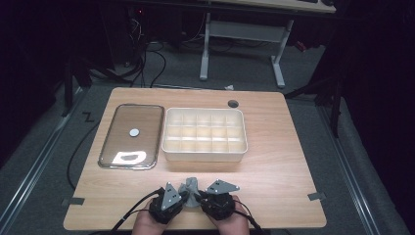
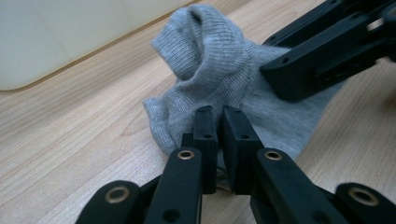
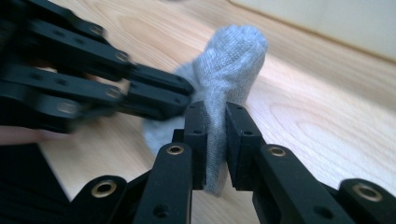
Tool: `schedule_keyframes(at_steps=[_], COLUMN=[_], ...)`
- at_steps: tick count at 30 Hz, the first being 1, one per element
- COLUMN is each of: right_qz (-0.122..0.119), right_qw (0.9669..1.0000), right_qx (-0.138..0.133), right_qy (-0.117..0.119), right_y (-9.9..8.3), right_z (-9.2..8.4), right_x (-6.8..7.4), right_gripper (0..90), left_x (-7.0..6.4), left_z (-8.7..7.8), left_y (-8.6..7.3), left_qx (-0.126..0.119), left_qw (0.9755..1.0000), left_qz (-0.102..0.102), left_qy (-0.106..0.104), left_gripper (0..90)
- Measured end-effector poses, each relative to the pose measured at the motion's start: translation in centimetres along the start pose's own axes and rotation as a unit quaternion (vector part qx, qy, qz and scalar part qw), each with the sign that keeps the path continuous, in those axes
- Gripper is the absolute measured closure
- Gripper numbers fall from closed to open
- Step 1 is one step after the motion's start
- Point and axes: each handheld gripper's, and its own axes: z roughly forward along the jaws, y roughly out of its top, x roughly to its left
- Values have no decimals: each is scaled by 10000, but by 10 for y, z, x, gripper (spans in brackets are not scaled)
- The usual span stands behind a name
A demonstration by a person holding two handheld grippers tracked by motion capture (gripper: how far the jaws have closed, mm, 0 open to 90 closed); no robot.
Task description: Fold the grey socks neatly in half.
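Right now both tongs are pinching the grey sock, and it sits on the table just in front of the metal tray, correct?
Not quite. Both tongs, left and right, do pinch the grey sock, but it lies in front of the white divided box, not the metal tray, which is further left. The high view shows it.

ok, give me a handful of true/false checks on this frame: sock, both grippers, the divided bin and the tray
1. Both grippers pinch the grey sock. True: the left gripper and right gripper each have fabric between their jaws.
2. The sock lies inside the divided bin. False: it sits on the table, near the front edge, in front of the bin.
3. The bin's compartments hold socks. False: the ones that can be seen look empty.
4. A flat tray lies left of the bin in the high view. True; a small round disc sits on it.
5. The right gripper's jaws stand wide open. False: they are shut on a fold of sock.
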Motion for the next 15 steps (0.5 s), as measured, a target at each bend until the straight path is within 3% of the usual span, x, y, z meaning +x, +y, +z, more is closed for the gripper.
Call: schedule_keyframes(at_steps=[4, 9, 14, 15], right_qz=[-215, -269, -202, -132], right_qw=[9997, 9994, 9994, 9993], right_qx=[-97, -67, -224, -354], right_qy=[57, 186, 149, 16], right_y=[4, 4, 5, 6], right_z=[-2, 3, -6, -13], right_x=[10, 13, 6, -1], right_gripper=[805, 798, 733, 718], left_x=[0, 1, 1, 1], left_z=[0, 1, 1, 1], left_y=[0, 1, 1, 1], left_qx=[9, 15, 8, 9], left_qw=[10000, 10000, 10000, 10000], left_qz=[-10, -32, -42, -43], left_qy=[-3, 11, 13, 14], left_gripper=[845, 846, 846, 846])
